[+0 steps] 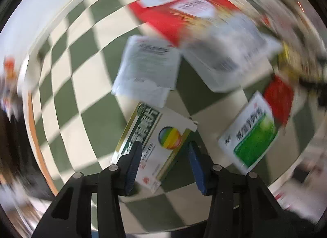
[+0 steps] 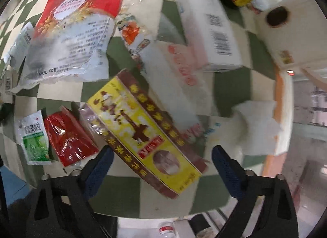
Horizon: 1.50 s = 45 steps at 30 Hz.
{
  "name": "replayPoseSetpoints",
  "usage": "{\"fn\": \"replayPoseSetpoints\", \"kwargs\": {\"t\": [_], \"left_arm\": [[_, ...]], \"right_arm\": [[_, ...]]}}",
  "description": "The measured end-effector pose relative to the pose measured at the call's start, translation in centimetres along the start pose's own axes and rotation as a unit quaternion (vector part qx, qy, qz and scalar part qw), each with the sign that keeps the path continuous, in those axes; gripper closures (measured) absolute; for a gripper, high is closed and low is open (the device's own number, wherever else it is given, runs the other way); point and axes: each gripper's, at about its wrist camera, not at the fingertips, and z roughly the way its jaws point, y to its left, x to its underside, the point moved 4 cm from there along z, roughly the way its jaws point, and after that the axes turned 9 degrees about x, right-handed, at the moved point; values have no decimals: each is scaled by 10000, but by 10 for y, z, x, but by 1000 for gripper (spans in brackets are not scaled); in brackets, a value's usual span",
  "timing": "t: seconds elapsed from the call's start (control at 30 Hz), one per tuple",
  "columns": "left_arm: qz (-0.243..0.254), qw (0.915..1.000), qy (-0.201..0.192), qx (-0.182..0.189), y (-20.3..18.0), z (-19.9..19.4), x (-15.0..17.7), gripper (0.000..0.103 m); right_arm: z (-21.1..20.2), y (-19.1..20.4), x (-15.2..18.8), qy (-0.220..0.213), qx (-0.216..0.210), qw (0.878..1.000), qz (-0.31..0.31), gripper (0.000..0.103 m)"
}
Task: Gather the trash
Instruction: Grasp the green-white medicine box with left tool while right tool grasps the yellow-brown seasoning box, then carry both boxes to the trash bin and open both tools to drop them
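Note:
Trash lies scattered on a green-and-cream checkered cloth (image 1: 85, 99). My left gripper (image 1: 165, 152) is open just above a white medicine box (image 1: 155, 142) with a green band and a rainbow circle. My right gripper (image 2: 163, 156) is open wide above a long yellow and maroon wrapper (image 2: 143, 127). A red and clear plastic bag (image 2: 75, 33) lies at upper left in the right wrist view, and it also shows in the left wrist view (image 1: 184, 11). A green and white sachet (image 2: 33, 137) and a red packet (image 2: 69, 137) lie left of the right gripper.
A white sachet (image 1: 145, 68) lies beyond the medicine box. A white carton with barcodes (image 2: 212, 25), a clear bag with red print (image 2: 175, 82) and a crumpled white tissue (image 2: 257, 125) lie at the right. The table's orange edge (image 2: 280, 94) runs close by. The left wrist view is motion-blurred.

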Motion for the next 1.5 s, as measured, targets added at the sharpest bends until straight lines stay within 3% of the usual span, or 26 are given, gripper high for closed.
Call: {"fn": "replayPoseSetpoints", "kwargs": {"t": [0.1,0.23,0.33,0.43,0.47,0.5,0.57,0.67,0.73,0.77,0.8,0.83,0.97,1.13,1.37,1.43,1.5], "left_arm": [[-697,9973,-2,245,13,2,2,57],[-808,9960,40,388,20,6,5,53],[-423,9984,149,355,17,13,4,37],[-10,9995,297,90,7,23,-1,35],[140,9994,302,-62,1,26,-4,35],[250,9992,282,-167,-4,29,-5,35],[329,9989,227,-263,-8,30,-6,36],[279,9991,98,-301,-13,20,-11,58],[209,9998,14,-73,-12,13,-11,67],[211,9998,-29,-62,-4,6,-9,78],[222,9997,-77,-56,-2,1,-11,98],[198,9998,-95,17,-2,-2,-11,103],[106,9993,-219,282,6,-10,-15,103],[-149,9951,-265,938,36,-22,-24,103],[457,9911,-156,1243,60,0,-26,96],[609,9894,-156,1311,65,-3,-35,87],[632,9887,-156,1352,73,-9,-44,68]], "right_arm": [[3,-6,2,212,-305,9985,408,15],[7,-14,10,655,-1674,9765,1187,16],[6,-7,11,493,-1212,9875,885,16],[13,5,15,466,-845,9931,663,16],[16,6,15,424,-778,9937,680,19],[16,8,14,386,-775,9937,716,31],[15,9,16,259,-760,9929,872,32],[15,17,28,146,-995,9881,1165,33],[10,14,41,98,-1131,9844,1342,34],[6,19,44,77,-1157,9831,1414,34],[4,21,47,39,-1169,9816,1506,35],[1,21,49,6,-1185,9799,1604,35],[-29,22,66,-89,-1303,9712,1991,36],[-51,11,85,-53,-1288,9588,2530,37],[-27,22,85,286,-1163,9473,2970,37],[-21,27,86,385,-1128,9444,3064,37],[-17,32,84,446,-1085,9419,3146,36]]}}
